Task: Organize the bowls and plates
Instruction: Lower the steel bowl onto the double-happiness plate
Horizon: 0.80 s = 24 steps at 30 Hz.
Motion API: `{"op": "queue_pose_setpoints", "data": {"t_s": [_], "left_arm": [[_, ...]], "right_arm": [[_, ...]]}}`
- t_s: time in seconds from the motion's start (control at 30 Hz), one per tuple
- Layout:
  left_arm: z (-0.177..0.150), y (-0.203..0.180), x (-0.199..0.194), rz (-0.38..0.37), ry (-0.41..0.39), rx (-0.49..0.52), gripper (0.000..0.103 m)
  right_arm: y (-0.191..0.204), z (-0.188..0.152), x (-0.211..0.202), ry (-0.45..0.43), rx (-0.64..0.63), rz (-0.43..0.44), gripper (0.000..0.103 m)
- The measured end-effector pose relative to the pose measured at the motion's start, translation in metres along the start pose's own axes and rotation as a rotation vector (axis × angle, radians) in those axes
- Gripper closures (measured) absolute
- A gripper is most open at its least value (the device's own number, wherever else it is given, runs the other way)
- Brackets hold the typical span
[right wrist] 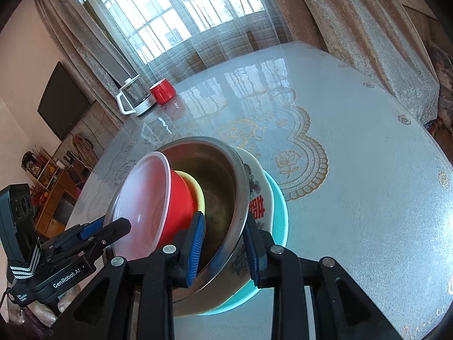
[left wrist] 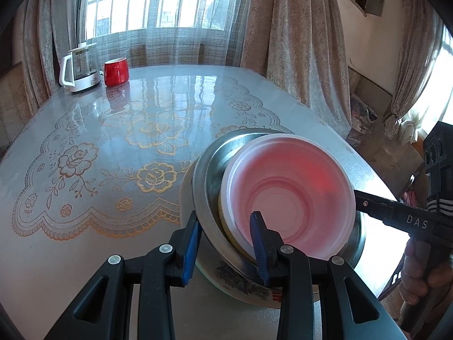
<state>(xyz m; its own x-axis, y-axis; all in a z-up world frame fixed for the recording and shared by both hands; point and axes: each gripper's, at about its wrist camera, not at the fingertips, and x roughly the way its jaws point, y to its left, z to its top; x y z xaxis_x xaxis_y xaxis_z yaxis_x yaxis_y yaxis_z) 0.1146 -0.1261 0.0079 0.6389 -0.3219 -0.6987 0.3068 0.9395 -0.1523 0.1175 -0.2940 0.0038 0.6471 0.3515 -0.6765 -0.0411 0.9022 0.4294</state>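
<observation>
A nested stack is sitting at the near edge of the table (left wrist: pixel 119 130). The red bowl (right wrist: pixel 178 206), white inside, is lying tilted in the steel bowl (right wrist: pixel 223 170), with a yellow bowl (right wrist: pixel 198 189) showing between them. The steel bowl is being carried by a white printed bowl (right wrist: pixel 260 198), and a teal plate (right wrist: pixel 280 206) is lying lowest.

The stack's near-left rims are being straddled by the left gripper (left wrist: pixel 226 240): one blue pad (left wrist: pixel 259 243) is sitting inside the red bowl, the other outside the steel rim. Its jaws are standing partly open; whether the pads are pressing cannot be told.

The steel and printed rims are being straddled by the right gripper (right wrist: pixel 223 249), one pad (right wrist: pixel 198 243) inside the steel bowl, the other outside the printed bowl, above the teal plate. It is likewise partly open, and a firm grip cannot be confirmed.

Far ahead and to the left of both grippers, a kettle (left wrist: pixel 80 68) and a red mug (left wrist: pixel 116 72) are standing close together near the curtain (left wrist: pixel 294 36).
</observation>
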Motion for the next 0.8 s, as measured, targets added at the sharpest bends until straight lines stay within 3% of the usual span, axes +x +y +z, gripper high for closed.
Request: {"op": "queue_pose_setpoints", "data": {"t_s": [0.23, 0.8], "left_arm": [[-0.004, -0.003, -0.004, 0.044, -0.028, -0.002, 0.068], [-0.01, -0.007, -0.004, 0.126, -0.043, -0.075, 0.067]], "right_arm": [[0.0, -0.002, 0.005, 0.01, -0.034, 0.006, 0.083], [-0.005, -0.001, 0.007, 0.016, -0.07, 0.054, 0.083]]}}
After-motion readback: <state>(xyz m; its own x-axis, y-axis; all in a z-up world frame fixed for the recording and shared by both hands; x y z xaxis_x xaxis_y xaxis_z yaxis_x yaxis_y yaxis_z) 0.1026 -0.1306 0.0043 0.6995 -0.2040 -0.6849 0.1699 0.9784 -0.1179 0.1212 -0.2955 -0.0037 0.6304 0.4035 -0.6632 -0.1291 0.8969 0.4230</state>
